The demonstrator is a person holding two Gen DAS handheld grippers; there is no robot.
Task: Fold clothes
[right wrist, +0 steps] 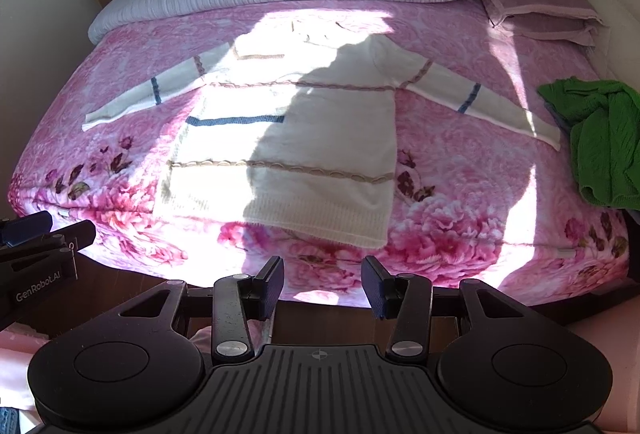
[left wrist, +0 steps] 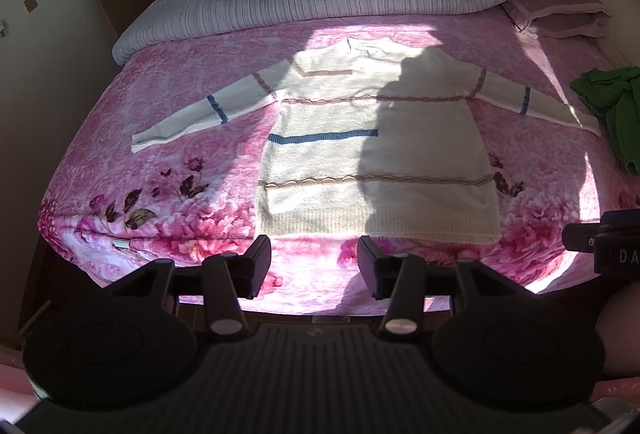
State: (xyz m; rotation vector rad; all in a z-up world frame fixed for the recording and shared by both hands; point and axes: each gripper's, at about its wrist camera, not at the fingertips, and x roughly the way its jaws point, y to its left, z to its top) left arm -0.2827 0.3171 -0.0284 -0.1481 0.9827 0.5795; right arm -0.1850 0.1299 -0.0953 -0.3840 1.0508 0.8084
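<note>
So, the cream knit sweater w/ blue and tan stripes [left wrist: 376, 138] lies spread flat, sleeves out, centre frame on the pink floral blanket [left wrist: 160, 170], probably laid out ready for a first fold. Green crumpled garment [right wrist: 600, 138] waits at right edge, likely next in line. Left gripper [left wrist: 314, 264] and right gripper [right wrist: 323, 284] both hang at bottom centre of their views, short of the hem, angled down; jaws apart, nothing btwn them, nothing held.
</note>
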